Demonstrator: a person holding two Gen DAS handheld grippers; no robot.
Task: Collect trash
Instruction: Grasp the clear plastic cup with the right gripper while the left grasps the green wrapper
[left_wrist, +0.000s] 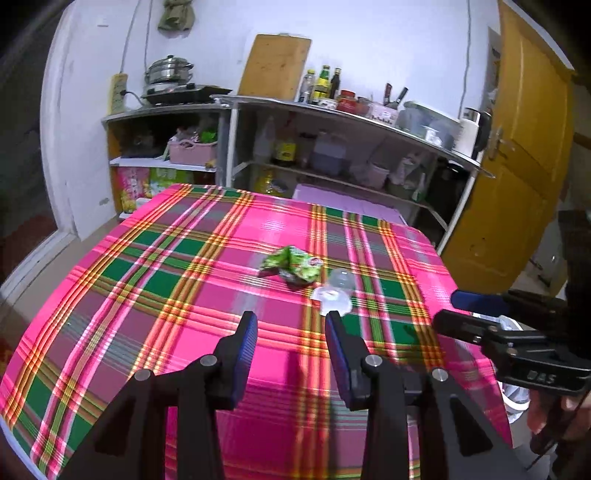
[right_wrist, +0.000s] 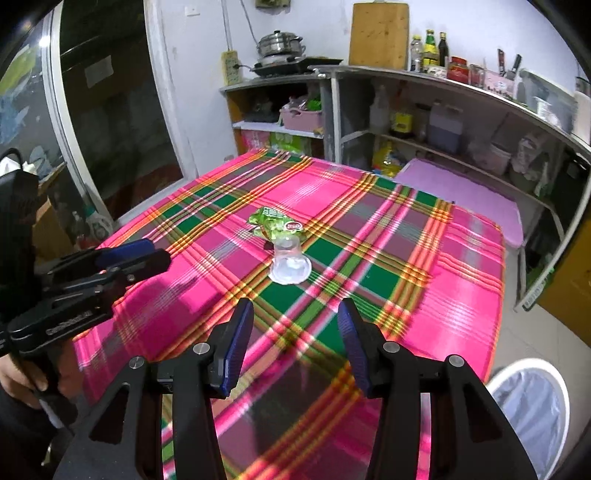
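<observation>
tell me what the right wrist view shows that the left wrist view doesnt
Only the right wrist view shows the white bin with its liner on the floor beside the table, plus the dark window on the left wall. Only the left wrist view shows the yellow door. Both show the plaid tablecloth, the green wrapper and the clear plastic cup lying on its side. Each view also catches the other hand-held gripper: left, right, both open and empty.

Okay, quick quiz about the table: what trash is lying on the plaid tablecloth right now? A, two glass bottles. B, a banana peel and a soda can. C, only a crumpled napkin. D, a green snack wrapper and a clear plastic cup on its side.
D: a crumpled green wrapper lies mid-cloth with a tipped clear plastic cup just in front of it.
</observation>
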